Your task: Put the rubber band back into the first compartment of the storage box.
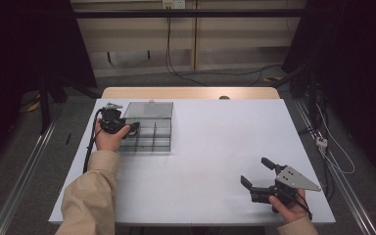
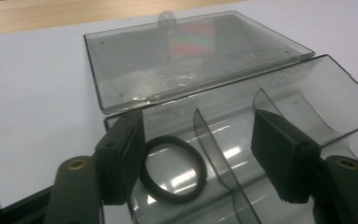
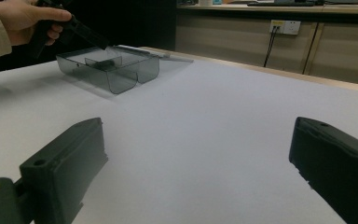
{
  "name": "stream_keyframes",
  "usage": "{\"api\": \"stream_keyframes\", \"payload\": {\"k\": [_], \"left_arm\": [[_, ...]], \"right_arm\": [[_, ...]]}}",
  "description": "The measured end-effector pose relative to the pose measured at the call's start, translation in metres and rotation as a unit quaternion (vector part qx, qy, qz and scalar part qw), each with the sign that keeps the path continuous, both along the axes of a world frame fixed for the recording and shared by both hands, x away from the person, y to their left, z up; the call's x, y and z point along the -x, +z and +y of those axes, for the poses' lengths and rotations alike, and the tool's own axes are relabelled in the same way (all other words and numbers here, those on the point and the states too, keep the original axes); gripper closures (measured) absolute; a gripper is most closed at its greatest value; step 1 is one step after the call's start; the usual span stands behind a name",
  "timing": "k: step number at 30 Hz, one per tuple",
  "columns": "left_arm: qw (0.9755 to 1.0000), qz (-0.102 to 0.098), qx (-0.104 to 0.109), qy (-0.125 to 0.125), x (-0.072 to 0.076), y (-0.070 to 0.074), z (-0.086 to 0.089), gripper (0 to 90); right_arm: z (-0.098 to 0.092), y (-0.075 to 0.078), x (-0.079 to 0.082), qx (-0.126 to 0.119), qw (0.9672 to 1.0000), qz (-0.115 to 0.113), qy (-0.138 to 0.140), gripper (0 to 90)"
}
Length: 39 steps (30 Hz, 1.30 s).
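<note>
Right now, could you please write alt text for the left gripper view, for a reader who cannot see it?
A black hair tie lies in a compartment of an open smoky plastic box, between the open left gripper jaws. The box lid lies flat on the white table.

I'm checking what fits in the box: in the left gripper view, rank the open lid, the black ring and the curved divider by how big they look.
1. Open lid, largest.
2. Black ring.
3. Curved divider, smallest, but close to the ring, and both sit nearer the camera than the lid, so their order is unsure.
</note>
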<state>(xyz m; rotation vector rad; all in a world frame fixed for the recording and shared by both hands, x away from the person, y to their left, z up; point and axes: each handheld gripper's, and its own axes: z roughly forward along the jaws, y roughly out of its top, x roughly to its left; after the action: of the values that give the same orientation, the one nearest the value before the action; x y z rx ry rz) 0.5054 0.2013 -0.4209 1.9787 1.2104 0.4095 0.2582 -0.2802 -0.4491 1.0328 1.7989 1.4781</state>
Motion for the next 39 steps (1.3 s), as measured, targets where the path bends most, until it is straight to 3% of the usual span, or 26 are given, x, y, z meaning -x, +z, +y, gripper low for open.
{"api": "stream_keyframes", "payload": {"k": [6,12,20,24,29,39], "left_arm": [[0.9998,0.011,0.006,-0.016,0.006,0.004,-0.006,24.5],[0.999,0.006,0.013,-0.042,0.017,0.011,-0.012,18.7],[0.9972,0.0,0.02,-0.072,0.03,0.018,-0.016,16.3],[0.9967,-0.002,0.034,-0.074,0.037,0.018,-0.016,16.2],[0.9959,-0.004,0.027,-0.086,0.046,0.02,-0.016,15.0],[0.9937,-0.008,0.039,-0.104,0.064,0.02,-0.013,13.9]], "right_arm": [[-0.001,0.0,0.0,0.001,1.0,0.0,-0.002,3.3],[-0.004,0.0,0.002,0.0,1.0,0.0,-0.006,3.3],[-0.002,0.0,0.001,0.003,1.0,0.003,-0.003,3.3],[-0.002,0.0,0.001,0.003,1.0,0.004,-0.003,3.3],[-0.002,0.0,0.0,0.004,1.0,0.003,-0.003,3.3],[0.0,0.0,0.0,0.005,1.0,0.004,-0.002,3.3]]}}
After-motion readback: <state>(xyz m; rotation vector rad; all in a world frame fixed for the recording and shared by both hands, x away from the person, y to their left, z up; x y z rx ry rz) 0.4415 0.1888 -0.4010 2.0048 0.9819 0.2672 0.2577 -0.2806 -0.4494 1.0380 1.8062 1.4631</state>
